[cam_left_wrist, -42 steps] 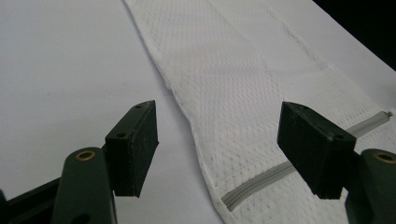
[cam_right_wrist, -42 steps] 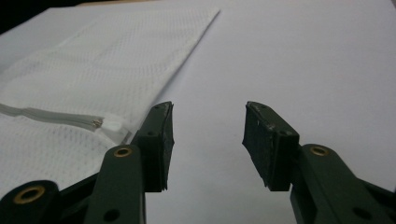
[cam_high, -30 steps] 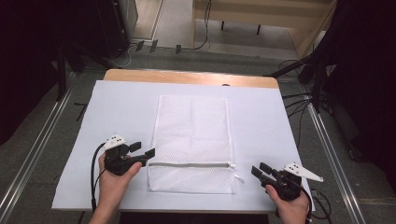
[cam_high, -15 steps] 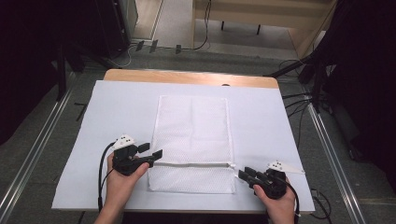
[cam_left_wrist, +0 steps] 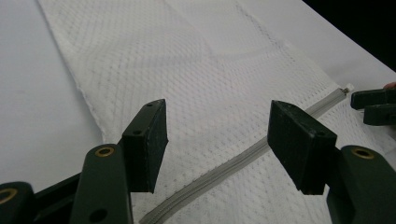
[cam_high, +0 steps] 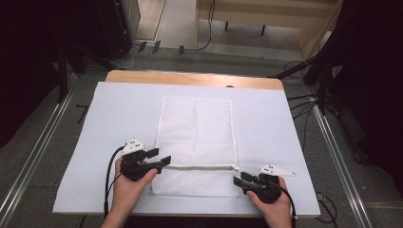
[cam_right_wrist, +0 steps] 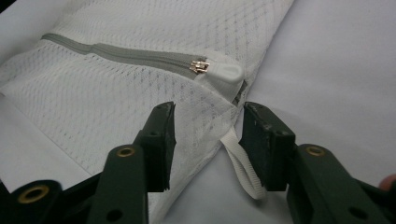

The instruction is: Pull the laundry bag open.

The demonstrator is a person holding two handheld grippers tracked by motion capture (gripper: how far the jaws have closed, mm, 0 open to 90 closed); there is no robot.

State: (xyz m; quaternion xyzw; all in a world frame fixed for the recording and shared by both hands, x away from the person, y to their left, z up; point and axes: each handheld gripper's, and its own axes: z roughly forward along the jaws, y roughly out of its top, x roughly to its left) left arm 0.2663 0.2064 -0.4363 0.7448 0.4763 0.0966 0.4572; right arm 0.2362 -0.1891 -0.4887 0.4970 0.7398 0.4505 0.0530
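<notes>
On my high view the white mesh zip-up laundry bag [cam_high: 197, 142] lies flat mid-surface on the pale lilac sheet [cam_high: 266, 123], with bare sheet all round it. Its grey zipper [cam_high: 199, 167] runs 9 to 3 o'clock near my edge. My left tool [cam_high: 159, 160] sits at the zipper's 9 o'clock end, jaws released and straddling it. My right tool [cam_right_wrist: 208, 140] is released at the 3 o'clock corner, jaws flanking the white pull loop [cam_right_wrist: 240, 163], just below the brass slider [cam_right_wrist: 199, 66].

Mesh bag [cam_high: 197, 142] mid-table [cam_high: 119, 109] — left tool [cam_high: 159, 160] and right tool [cam_high: 239, 181] at its near corners.
</notes>
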